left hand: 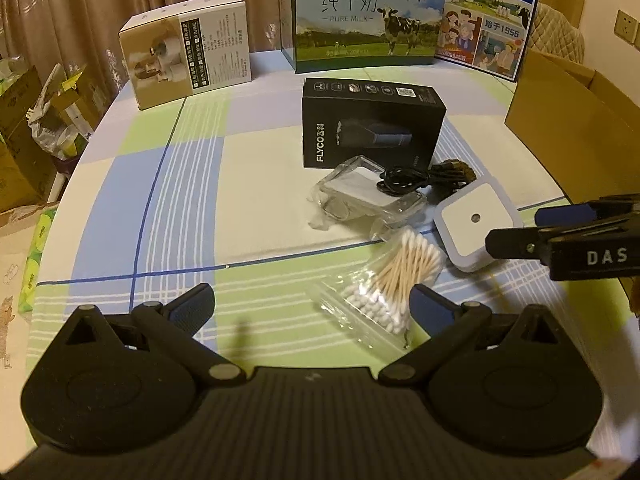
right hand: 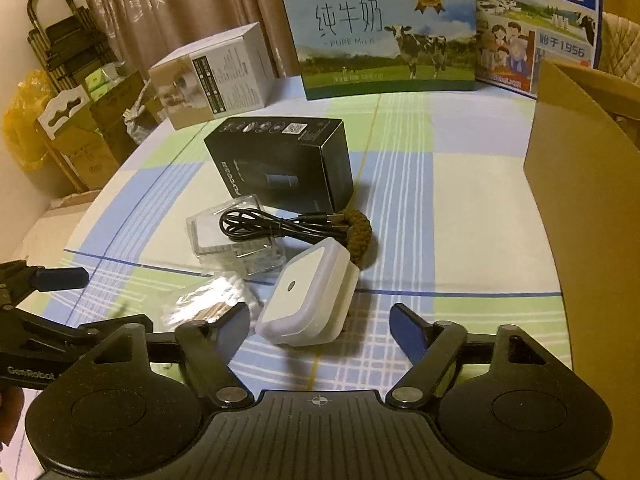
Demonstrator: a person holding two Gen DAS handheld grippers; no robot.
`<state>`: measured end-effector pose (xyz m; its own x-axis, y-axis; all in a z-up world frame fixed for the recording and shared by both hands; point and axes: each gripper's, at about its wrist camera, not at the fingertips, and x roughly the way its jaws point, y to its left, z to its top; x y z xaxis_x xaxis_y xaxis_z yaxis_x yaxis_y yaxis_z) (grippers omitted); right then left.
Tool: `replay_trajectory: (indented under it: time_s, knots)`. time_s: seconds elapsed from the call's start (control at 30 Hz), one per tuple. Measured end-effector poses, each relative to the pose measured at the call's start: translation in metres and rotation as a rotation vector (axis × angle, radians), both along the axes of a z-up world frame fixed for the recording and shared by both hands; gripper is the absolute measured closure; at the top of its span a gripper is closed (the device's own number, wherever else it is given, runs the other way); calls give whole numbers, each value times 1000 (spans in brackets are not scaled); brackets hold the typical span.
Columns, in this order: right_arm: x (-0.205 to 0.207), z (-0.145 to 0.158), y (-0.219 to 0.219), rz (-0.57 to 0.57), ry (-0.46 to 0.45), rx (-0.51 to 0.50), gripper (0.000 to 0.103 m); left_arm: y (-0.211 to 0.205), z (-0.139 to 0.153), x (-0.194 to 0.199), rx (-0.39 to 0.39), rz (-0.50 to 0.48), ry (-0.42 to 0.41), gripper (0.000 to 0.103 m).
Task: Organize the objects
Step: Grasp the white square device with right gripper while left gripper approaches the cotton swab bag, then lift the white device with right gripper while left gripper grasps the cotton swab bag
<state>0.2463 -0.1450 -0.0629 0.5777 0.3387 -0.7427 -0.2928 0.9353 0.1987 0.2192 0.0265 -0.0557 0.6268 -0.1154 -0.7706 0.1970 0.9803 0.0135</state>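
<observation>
On the checked tablecloth [left hand: 180,200] lies a cluster of small items. A white square night light [right hand: 308,300] sits between my right gripper's [right hand: 320,320] spread fingers, and neither pad touches it. A clear bag of cotton swabs [left hand: 384,280] lies just ahead of my left gripper [left hand: 312,308], close to its right finger; this gripper is open and empty. Behind them are a clear plastic case [left hand: 368,196], a coiled black cable [left hand: 404,182], a brown braided cord [right hand: 360,232] and a black FLYCO box [left hand: 372,128]. The right gripper [left hand: 520,230] reaches in beside the night light [left hand: 476,224].
Two milk cartons [left hand: 368,16] and a white product box [left hand: 188,48] stand at the table's far side. An open brown cardboard box [right hand: 584,184] stands at the right. Cartons and bags [left hand: 36,128] crowd the floor past the table's left edge.
</observation>
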Motion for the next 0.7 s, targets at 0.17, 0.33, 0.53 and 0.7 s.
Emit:
replay_trajectory:
  time_s: [0.17, 0.33, 0.53, 0.7]
  knots:
    - [8, -7, 3, 7, 34, 17, 59, 2, -4, 4, -9, -5, 10, 1]
    - [12, -3, -2, 0, 64, 59, 70, -2, -5, 5, -15, -19, 7, 1]
    - [9, 10, -17, -34, 78, 24, 77, -13, -6, 7, -11, -59, 6, 2]
    - [7, 8, -31, -51, 45, -33, 68, -21, -7, 9, -11, -85, 0, 2]
